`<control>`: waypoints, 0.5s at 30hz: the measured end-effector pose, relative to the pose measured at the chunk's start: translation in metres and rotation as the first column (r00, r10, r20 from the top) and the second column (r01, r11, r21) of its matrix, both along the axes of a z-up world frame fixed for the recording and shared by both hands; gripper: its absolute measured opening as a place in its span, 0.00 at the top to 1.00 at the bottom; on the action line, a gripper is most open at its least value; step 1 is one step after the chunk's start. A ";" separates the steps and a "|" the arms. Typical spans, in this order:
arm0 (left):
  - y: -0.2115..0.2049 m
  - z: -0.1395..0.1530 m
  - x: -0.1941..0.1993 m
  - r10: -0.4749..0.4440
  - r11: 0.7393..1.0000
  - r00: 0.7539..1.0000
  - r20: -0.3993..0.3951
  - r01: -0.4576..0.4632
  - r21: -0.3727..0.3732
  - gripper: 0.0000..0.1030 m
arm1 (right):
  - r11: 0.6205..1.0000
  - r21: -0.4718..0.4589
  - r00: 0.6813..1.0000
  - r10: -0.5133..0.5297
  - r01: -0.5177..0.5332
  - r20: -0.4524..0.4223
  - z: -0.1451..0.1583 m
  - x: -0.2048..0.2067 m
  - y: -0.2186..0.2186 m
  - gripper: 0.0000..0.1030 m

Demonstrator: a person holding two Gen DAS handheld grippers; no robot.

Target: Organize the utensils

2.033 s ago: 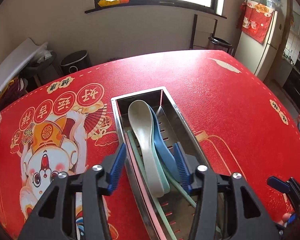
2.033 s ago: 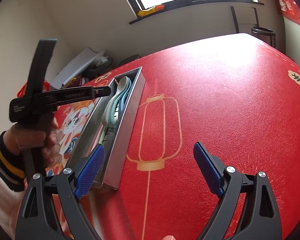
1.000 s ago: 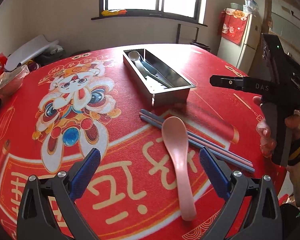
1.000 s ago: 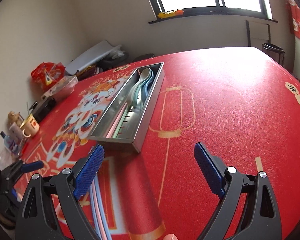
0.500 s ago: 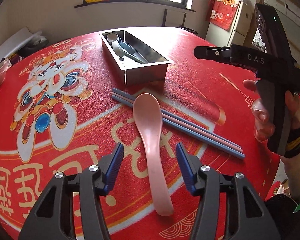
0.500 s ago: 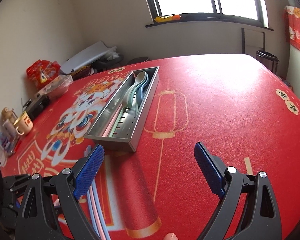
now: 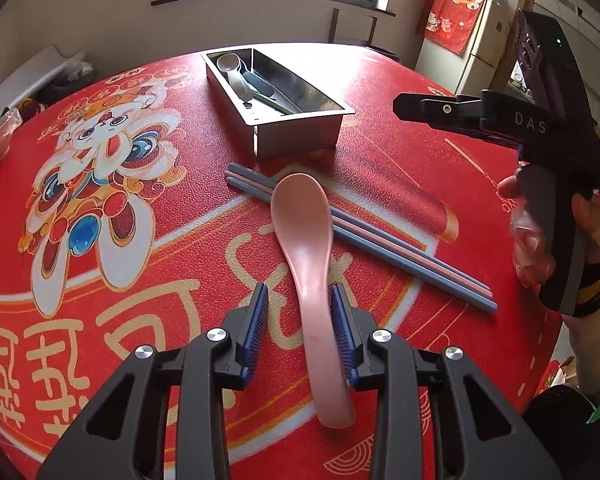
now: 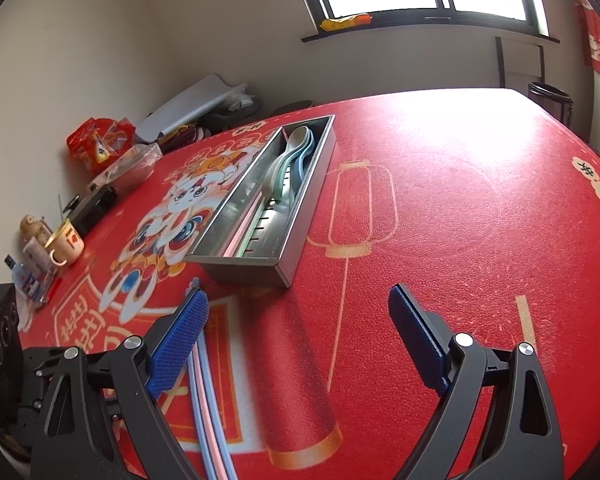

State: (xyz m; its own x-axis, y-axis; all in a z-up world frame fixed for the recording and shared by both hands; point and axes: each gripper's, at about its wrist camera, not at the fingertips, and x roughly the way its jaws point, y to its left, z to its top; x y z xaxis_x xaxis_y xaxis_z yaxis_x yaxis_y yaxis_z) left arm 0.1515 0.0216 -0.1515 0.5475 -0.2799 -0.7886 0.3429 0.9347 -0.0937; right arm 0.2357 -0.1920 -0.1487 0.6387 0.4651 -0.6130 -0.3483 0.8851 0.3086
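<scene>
Pink spoon point(image 7: 305, 248): we see it lying on the red tablecloth point(image 7: 388, 184), just in front of the near end of the metal tray point(image 7: 300, 136), bowl toward the tray and handle toward the camera; its bowl lies across the chopsticks.
Left gripper point(image 7: 300, 312): we find its jaws narrow and just closing in, one blue pad on each side of the spoon's handle; the right pad sits at the handle's edge, a sliver of cloth shows by the left pad, so we do not read a firm clamp.
Chopsticks point(image 7: 384, 240): a blue and pink bundle lying slantwise in front of the tray, one end near the tray's near left corner, the other running off to the right.
Metal tray: long and narrow, standing on the cloth beyond the spoon; we see a pale spoon point(image 7: 230, 70) and a blue spoon point(image 7: 260, 84) inside it at the far end, with thin sticks along the bottom.
Right gripper point(image 8: 298, 316): we see its jaws wide apart with nothing between them, above bare cloth to the right of the tray's near end.
Hand point(image 7: 548, 232): it grips the right gripper's black handle, to the right of the tray.
Mug point(image 8: 66, 242): well to the left of the tray, at the table's edge among small clutter.
</scene>
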 end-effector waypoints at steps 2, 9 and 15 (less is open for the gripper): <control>-0.002 0.000 -0.002 -0.017 1.000 1.000 0.000 0.017 0.010 0.90 | 1.000 0.001 1.000 0.005 -0.005 0.000 0.000 0.000 0.000 0.14; 0.026 0.008 0.001 0.041 0.999 0.998 0.040 -0.042 0.028 0.93 | 0.999 0.000 0.999 0.050 -0.050 -0.012 0.000 -0.002 0.003 0.14; 0.066 0.015 0.005 0.149 0.983 0.985 0.088 -0.157 0.092 0.93 | 0.985 -0.080 0.987 0.152 -0.155 -0.045 -0.005 -0.004 0.024 0.30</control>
